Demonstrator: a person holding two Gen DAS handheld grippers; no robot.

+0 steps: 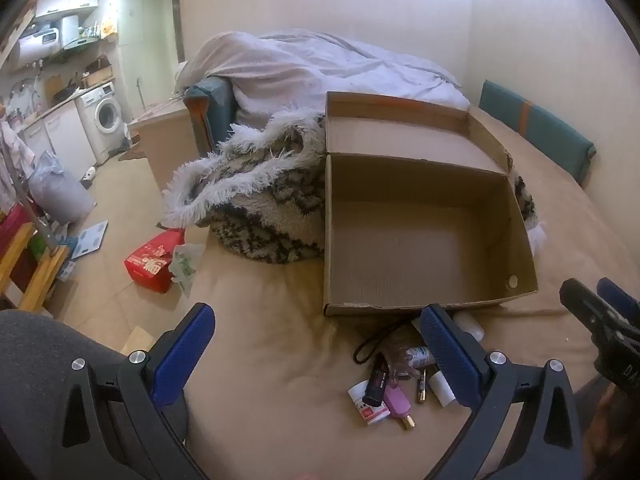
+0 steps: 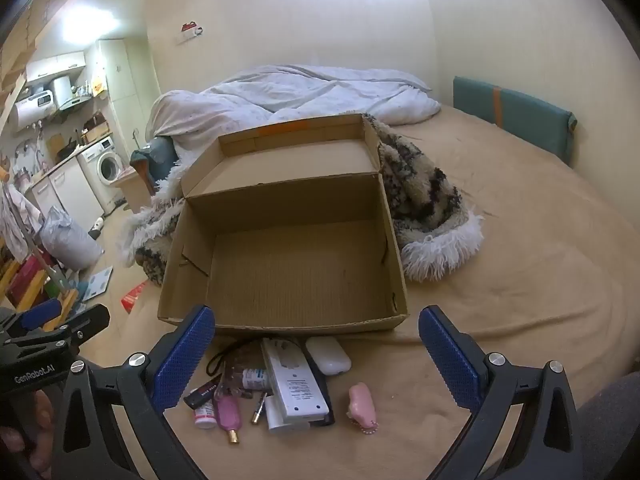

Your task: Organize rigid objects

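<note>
A: What's taking up most of the view?

B: The bed point(image 2: 520, 240), covered in a tan sheet, is filling it. A white duvet point(image 2: 304, 92) is lying bunched at the far end, and a shaggy black-and-white blanket point(image 2: 424, 200) is sitting behind the cardboard box point(image 2: 280, 196).

A: And the box?

B: It's sitting open in the middle of the bed, lid flipped back, nothing inside it.

A: Where are the things to sort?

B: They're lying in a cluster on the sheet just in front of the box's near wall. A white remote point(image 2: 294, 380) is resting over a dark flat item, a white case point(image 2: 328, 354) is lying beside it next to the box, and a pink clip point(image 2: 362, 404) is sitting a little apart to the right. To the left, a pink bottle point(image 2: 228, 414), a small white jar point(image 2: 204, 416), a dark tube point(image 2: 202, 394) and a battery point(image 2: 258, 402) are lying close together.

A: The tongs?

B: The left tongs point(image 1: 316, 354) and right tongs point(image 2: 316, 356) are both hovering above the cluster, gaping wide and gripping nothing.
</note>
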